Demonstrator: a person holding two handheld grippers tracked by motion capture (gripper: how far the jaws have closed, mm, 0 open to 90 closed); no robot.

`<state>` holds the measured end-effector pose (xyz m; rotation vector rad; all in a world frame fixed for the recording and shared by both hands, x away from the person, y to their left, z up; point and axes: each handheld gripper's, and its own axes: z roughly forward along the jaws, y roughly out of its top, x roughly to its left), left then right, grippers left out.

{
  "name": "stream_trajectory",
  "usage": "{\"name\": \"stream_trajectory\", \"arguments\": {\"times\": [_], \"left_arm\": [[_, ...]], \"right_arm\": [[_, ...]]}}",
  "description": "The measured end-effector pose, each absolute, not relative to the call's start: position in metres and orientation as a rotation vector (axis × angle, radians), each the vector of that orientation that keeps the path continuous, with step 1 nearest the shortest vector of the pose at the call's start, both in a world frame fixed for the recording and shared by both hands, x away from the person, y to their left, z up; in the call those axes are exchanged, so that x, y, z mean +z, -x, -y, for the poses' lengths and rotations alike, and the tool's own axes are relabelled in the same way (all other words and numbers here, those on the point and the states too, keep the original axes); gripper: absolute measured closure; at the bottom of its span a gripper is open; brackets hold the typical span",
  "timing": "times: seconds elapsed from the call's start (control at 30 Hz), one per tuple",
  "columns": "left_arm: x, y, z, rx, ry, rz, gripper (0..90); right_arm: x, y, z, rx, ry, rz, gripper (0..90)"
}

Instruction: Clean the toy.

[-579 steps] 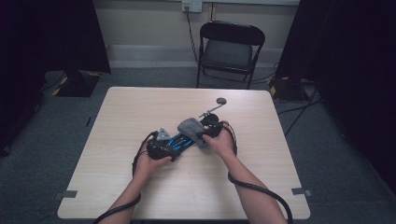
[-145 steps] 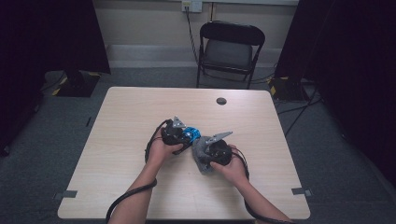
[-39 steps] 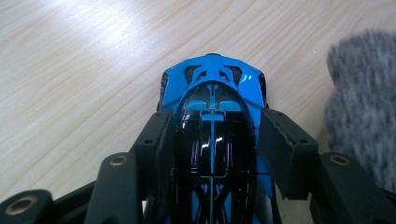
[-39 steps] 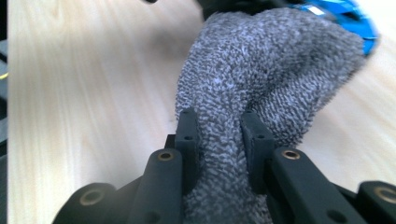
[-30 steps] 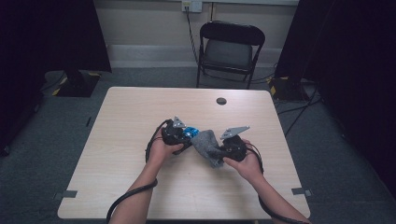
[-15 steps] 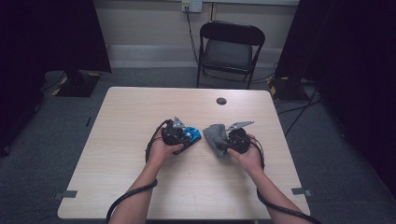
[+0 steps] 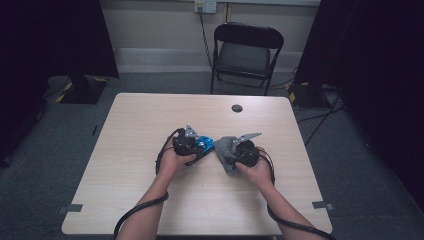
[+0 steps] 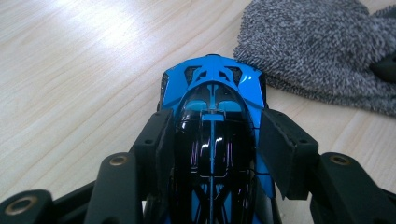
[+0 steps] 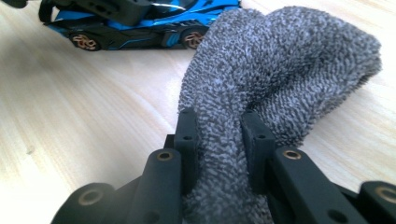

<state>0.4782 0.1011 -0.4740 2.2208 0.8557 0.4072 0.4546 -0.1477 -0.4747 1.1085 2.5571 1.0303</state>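
Mid-table, left tongs (image 8: 212,144) clamp the blue toy car (image 8: 212,88) — right tongs (image 9: 217,140) pinch the grey cloth (image 9: 280,70) just beside; a black disc (image 7: 237,108) lies near the far edge.

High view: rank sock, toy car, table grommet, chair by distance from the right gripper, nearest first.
1. Sock: pinched in the right gripper.
2. Toy car: just to its left, in the left gripper.
3. Grommet: far table edge.
4. Chair: beyond the table, on the floor.

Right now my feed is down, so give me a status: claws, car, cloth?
Left claw clamped on blue-and-black toy car. Right claw pinching grey knitted cloth, cloth beside car's nose. Nothing in the way.
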Motion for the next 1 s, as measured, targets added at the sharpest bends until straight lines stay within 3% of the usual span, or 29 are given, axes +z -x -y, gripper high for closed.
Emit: {"name": "stream_trajectory", "arguments": {"times": [1.0], "left_arm": [[-0.474,-0.478,-0.1,0.419,-2.217,-0.862,46.3]], "right_arm": [[-0.479,-0.422,0.116,1.13,-0.98,-2.675,72.3]]}}
